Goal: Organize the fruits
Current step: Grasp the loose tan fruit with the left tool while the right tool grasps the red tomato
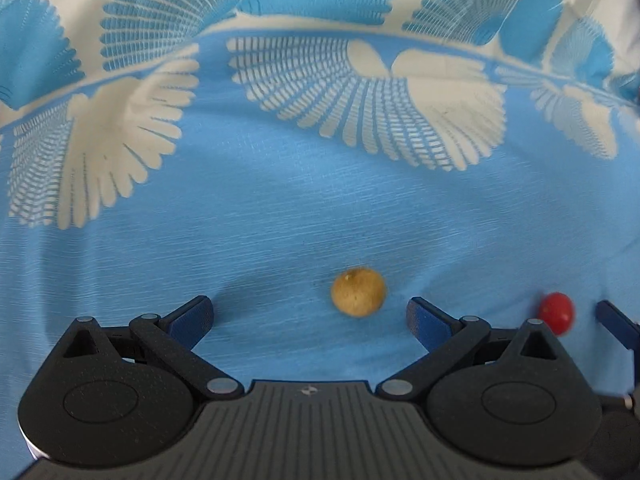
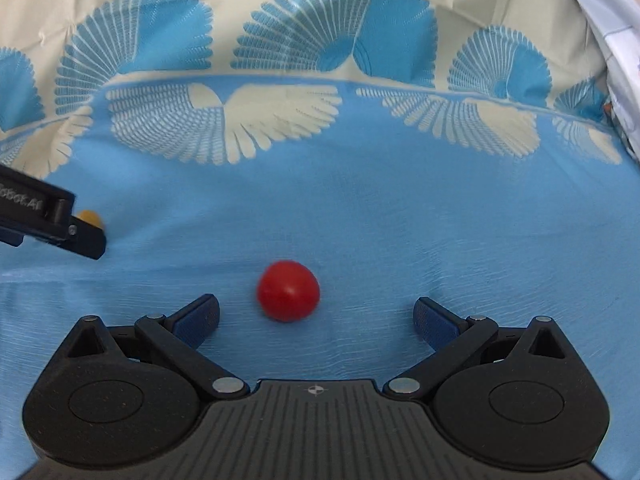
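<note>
Two fruits [image 1: 358, 291] [image 2: 288, 290] lie ahead of spread jaws.

The right gripper [image 2: 316, 312] stands with its 2 blue-padded fingers [image 2: 198, 316] spread wide, nothing between them but cloth. A red fruit [image 2: 288, 290] lies on the blue cloth [image 2: 400, 220] just ahead of the fingers, a little left of the middle, touching neither pad. At the left edge the left gripper [image 2: 60, 224] reaches in, and a yellow fruit [image 2: 91, 218] shows partly behind its tip. The cloth's far part bears cream and blue fan patterns.
</note>
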Demonstrator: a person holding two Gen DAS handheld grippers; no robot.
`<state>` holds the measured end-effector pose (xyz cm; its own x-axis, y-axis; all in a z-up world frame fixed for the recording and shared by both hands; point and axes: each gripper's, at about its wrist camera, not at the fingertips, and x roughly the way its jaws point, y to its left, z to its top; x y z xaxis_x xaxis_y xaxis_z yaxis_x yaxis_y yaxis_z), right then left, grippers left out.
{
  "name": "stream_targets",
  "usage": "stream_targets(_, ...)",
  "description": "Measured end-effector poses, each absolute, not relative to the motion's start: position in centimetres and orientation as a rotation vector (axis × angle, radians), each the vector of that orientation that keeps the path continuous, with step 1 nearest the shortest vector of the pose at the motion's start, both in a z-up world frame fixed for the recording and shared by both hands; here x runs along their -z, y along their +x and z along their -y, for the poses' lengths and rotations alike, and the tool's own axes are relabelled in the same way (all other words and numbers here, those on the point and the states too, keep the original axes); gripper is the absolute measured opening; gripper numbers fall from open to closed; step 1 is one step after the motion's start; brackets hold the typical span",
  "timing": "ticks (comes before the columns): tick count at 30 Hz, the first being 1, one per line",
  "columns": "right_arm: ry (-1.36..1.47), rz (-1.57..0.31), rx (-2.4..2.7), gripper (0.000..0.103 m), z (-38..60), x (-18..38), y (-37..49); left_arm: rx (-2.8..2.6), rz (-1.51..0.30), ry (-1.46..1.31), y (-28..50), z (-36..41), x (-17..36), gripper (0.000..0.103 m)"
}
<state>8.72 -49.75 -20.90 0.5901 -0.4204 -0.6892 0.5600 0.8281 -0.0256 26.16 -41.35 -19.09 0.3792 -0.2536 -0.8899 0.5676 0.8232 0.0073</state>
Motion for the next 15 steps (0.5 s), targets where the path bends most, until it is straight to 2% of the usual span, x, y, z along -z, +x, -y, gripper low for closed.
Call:
stream_targets(1,0.18,-0.731,0.575,0.102,49.5,21.1,8.7,0.533,-1.036,0.323,25.9,41.3,18.9,0.093)
stream_targets(2,0.162,-0.722,0.573,0.096,49.2,21.1,8.6,0.543,-1.015,0.314,25.6,41.2,18.6,0.083)
stream_targets(3,0.161,-0.706,0.562,0.09,49.1,21.0,8.3,0.56,-0.994,0.32,25.2,41.0,18.1,0.056)
stream_targets(4,0.157,-0.69,0.558,0.068,48.9,20.9,8.1,0.583,-0.989,0.323,24.9,41.0,17.7,0.03)
stream_targets(5,0.141,-0.681,0.561,0.04,48.7,20.7,8.0,0.59,-1.0,0.32,24.8,40.9,17.5,0.029)
stream_targets(6,0.132,-0.681,0.551,0.031,48.7,20.5,8.0,0.586,-1.007,0.306,24.6,40.6,17.2,0.029)
stream_targets(15,0.249,-0.69,0.563,0.031,46.7,15.6,4.0,0.576,-0.963,0.27,18.2,33.5,10.4,0.029)
